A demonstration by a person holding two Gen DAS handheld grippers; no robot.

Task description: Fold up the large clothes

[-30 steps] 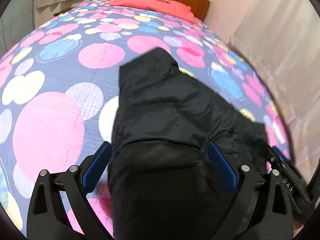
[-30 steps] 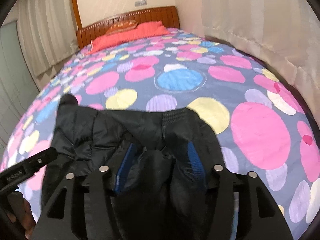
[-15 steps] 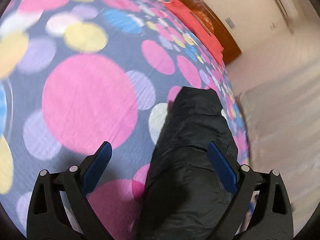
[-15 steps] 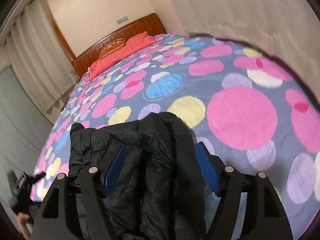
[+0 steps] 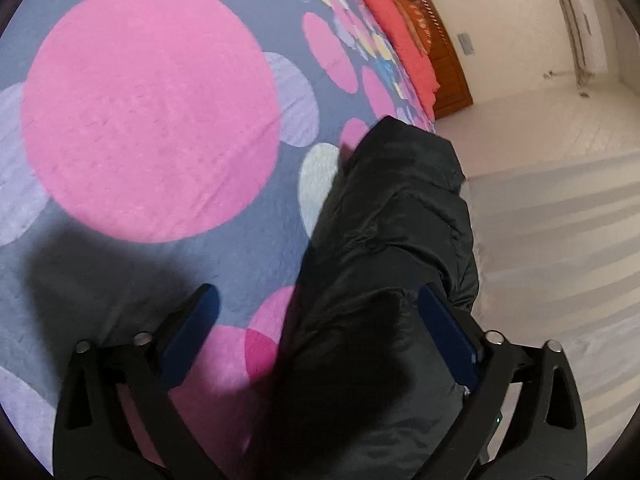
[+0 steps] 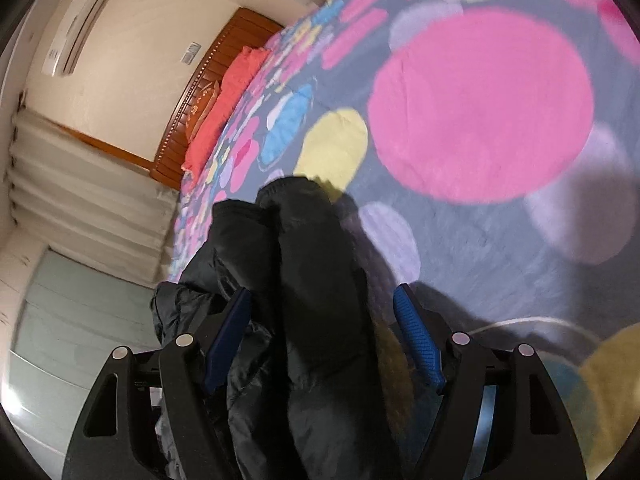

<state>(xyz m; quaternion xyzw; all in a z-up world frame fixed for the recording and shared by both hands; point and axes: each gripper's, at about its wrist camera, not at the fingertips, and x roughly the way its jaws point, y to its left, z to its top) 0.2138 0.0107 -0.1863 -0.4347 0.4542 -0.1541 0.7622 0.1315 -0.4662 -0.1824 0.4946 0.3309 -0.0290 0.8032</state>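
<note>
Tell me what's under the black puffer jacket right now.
The black puffer jacket lies on the polka-dot bedspread, whose pink and white circles show around it. Whatever is directly beneath the jacket is covered.

both wrist views look down close over the bedspread [image 5: 152, 120], sharing the headboard [image 6: 208, 80]

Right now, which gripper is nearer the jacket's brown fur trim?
Right. The right gripper has the fur trim between its jaws. The left gripper, jaws opening, straddles plain black jacket; no trim shows there.
</note>
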